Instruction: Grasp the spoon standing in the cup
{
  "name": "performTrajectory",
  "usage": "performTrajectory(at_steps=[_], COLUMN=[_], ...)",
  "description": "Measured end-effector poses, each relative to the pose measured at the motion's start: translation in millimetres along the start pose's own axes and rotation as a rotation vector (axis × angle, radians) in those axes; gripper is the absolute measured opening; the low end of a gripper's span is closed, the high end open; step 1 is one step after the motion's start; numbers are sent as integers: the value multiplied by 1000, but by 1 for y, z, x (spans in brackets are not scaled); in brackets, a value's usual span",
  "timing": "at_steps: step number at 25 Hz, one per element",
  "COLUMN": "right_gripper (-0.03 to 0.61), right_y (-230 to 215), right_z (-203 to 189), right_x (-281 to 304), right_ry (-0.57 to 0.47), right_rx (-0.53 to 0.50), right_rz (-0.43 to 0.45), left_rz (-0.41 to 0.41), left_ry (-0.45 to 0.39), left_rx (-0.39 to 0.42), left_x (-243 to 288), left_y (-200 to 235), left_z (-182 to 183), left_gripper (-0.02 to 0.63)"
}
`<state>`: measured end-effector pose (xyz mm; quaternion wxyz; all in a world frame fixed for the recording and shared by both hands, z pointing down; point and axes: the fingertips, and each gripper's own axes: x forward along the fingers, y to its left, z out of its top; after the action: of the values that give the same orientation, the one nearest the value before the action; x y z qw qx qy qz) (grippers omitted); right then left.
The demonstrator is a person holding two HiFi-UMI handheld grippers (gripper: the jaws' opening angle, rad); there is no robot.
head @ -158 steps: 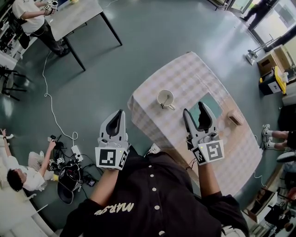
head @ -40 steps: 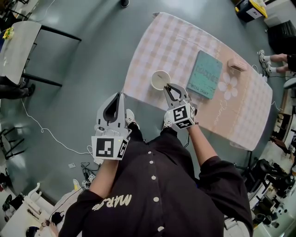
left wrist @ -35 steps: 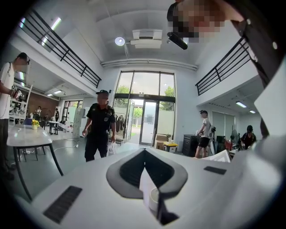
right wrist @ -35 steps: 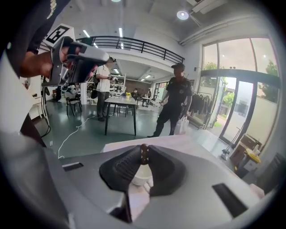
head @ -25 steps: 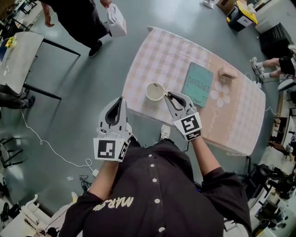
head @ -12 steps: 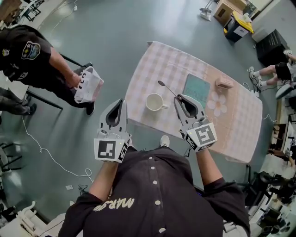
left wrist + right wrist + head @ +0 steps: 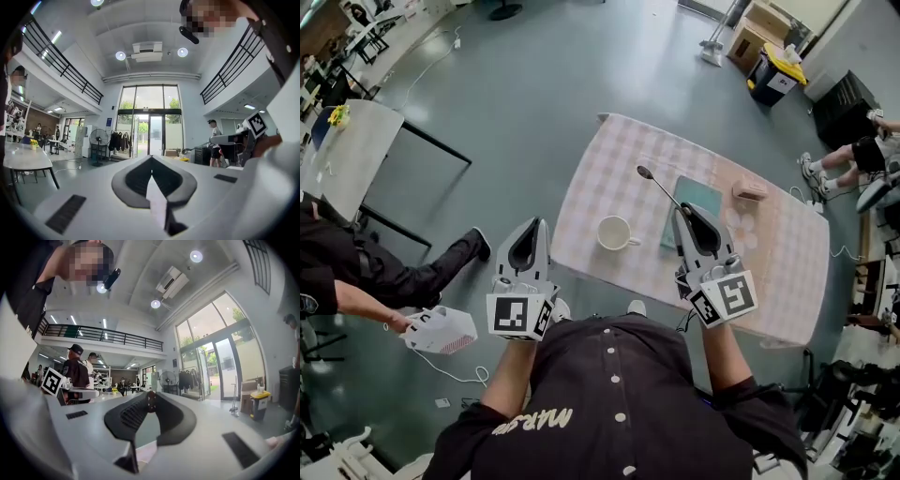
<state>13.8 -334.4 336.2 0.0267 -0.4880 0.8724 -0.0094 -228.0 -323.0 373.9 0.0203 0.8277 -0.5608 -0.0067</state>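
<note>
In the head view my right gripper (image 7: 687,212) is shut on the handle of a dark metal spoon (image 7: 661,187). The spoon slants up and to the left, and its bowl hangs in the air above the table. The white cup (image 7: 614,232) stands on the checked tablecloth to the left of that gripper, with nothing in it. In the right gripper view the spoon's end (image 7: 151,400) shows pinched between the tips of the right gripper (image 7: 151,397). My left gripper (image 7: 530,246) is off the table's near left edge, shut and holding nothing. The left gripper (image 7: 151,161) faces the hall, jaw tips together.
The table (image 7: 609,159) has a pink checked cloth. A teal book (image 7: 701,192) lies right of the cup, partly behind my right gripper. A small wooden block (image 7: 750,192) sits beyond it. A person holding a white device (image 7: 441,330) passes at the left. A seated person's legs (image 7: 853,155) are at the right.
The right gripper has drawn the spoon out of the cup and carried it up and to the right. The person at the left has walked toward the near side. The left gripper has barely moved.
</note>
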Motion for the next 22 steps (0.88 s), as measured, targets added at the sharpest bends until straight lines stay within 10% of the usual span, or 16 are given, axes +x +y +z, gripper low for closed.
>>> performTrajectory(at_steps=[22], right_gripper=[52], right_y=[-54], right_z=[24], right_x=[-40], right_ry=[-93], right_rx=[-50], right_rz=[-196], left_rz=[35], left_ry=[-25], left_rx=[38], left_x=[7], left_y=[32], left_z=[15], left_gripper=[11])
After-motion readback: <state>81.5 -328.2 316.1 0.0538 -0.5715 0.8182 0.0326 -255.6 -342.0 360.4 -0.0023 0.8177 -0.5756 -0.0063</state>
